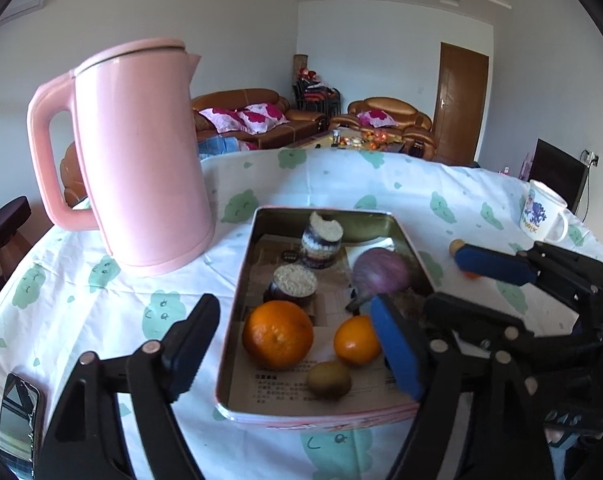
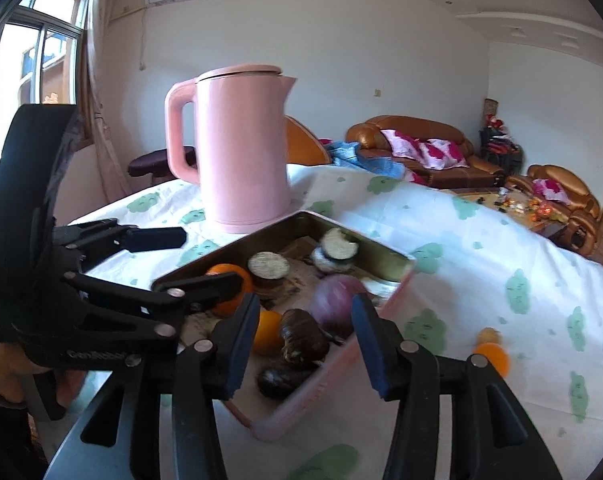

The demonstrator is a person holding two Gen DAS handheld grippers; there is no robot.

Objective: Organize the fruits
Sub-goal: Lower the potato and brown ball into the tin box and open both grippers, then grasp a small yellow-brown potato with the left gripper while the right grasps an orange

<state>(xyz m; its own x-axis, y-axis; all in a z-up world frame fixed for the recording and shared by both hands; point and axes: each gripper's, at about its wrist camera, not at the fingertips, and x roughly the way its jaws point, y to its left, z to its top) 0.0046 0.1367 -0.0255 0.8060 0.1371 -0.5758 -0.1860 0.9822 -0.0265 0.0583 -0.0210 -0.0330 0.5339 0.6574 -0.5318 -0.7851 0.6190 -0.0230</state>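
A metal tin tray on the cloud-print cloth holds a big orange, a smaller orange, a blurred kiwi, a purple onion and two cut corn pieces. My left gripper stands open above the tray's near end, the big orange showing between its fingers, untouched. My right gripper hangs open over the tray's corner. A brown lump in the tray shows between its pads, apart from both. A small orange fruit lies outside on the cloth.
A tall pink kettle stands left of the tray. A printed mug sits at the far right, and a phone lies at the near left edge. The right gripper reaches in beside the tray's right wall.
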